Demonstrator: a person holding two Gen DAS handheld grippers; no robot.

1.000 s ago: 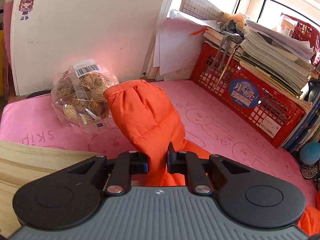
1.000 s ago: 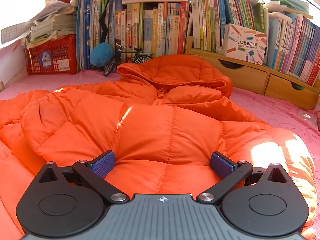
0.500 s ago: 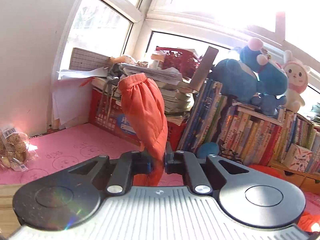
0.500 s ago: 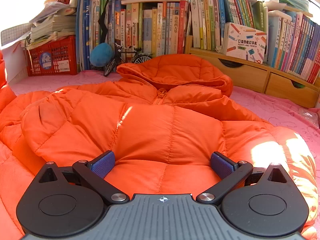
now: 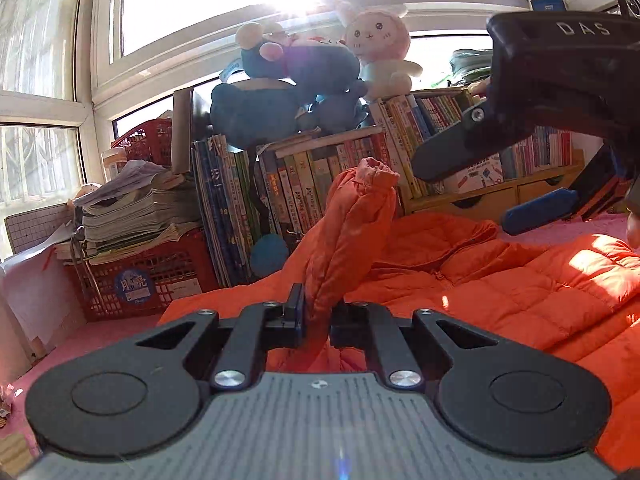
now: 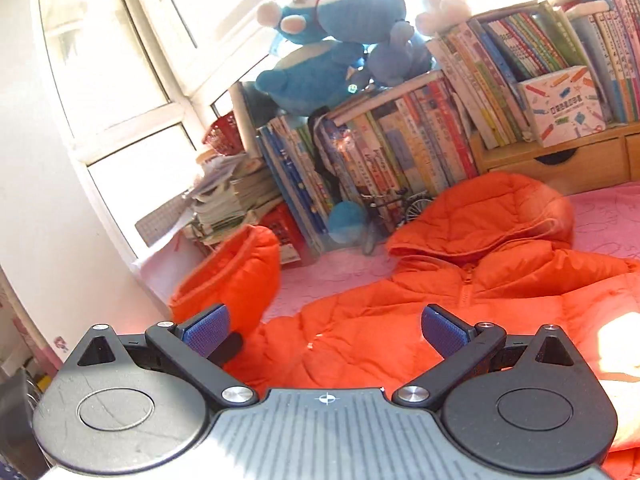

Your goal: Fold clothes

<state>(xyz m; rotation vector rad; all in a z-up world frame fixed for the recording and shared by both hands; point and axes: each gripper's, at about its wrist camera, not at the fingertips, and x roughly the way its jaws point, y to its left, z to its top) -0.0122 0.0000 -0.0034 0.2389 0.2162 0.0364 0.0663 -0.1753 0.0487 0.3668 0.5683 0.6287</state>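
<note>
left gripper [image 5: 318, 320]: jaws pinched on the sleeve [image 5: 352, 224], cuff held up
right gripper [image 6: 326, 334]: jaws wide apart, gripping nothing, above the jacket [image 6: 460, 320]
jacket: spread on the pink mat [image 6: 600, 216], hood far

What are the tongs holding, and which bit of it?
The left tongs pinch the orange jacket by its sleeve, lower down than the cuff, which sticks up. The right tongs are open and hold nothing.
</note>
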